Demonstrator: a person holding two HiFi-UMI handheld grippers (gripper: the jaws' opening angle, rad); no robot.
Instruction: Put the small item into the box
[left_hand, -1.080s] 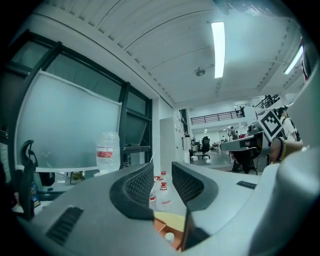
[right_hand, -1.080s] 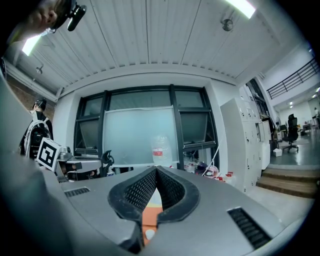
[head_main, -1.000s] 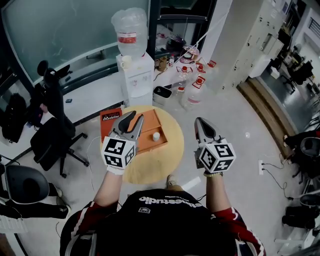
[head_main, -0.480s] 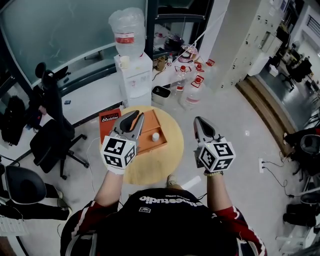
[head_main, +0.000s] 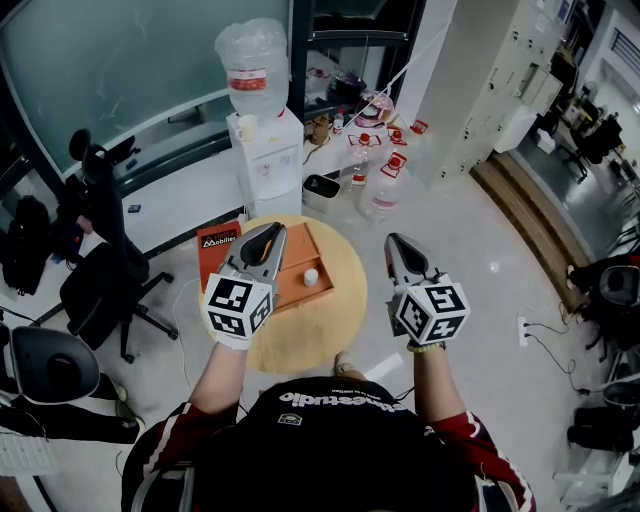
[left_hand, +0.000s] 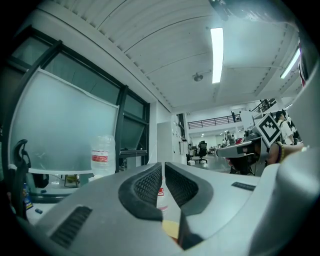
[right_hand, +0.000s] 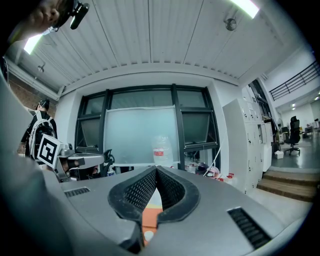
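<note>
In the head view an orange-brown box (head_main: 297, 268) lies on a round wooden table (head_main: 310, 330), and a small white item (head_main: 311, 276) sits inside it near its right edge. My left gripper (head_main: 272, 233) hovers above the box's left part; its jaws are closing, with a narrow gap and nothing between them (left_hand: 163, 167). My right gripper (head_main: 393, 242) is held above the table's right edge, apart from the box, its jaws shut with nothing in them (right_hand: 156, 170). A strip of the orange box (right_hand: 150, 218) shows below the right gripper's pads.
Behind the table stands a white water dispenser (head_main: 266, 150) with a bottle on top. Several water bottles (head_main: 385, 180) stand on the floor beside it. An orange board (head_main: 217, 247) lies left of the table, near a black office chair (head_main: 100, 285). Cabinets (head_main: 500, 80) stand at the right.
The left gripper's jaws have narrowed from clearly apart to nearly together. Both grippers stay almost in place, and the white item has not moved.
</note>
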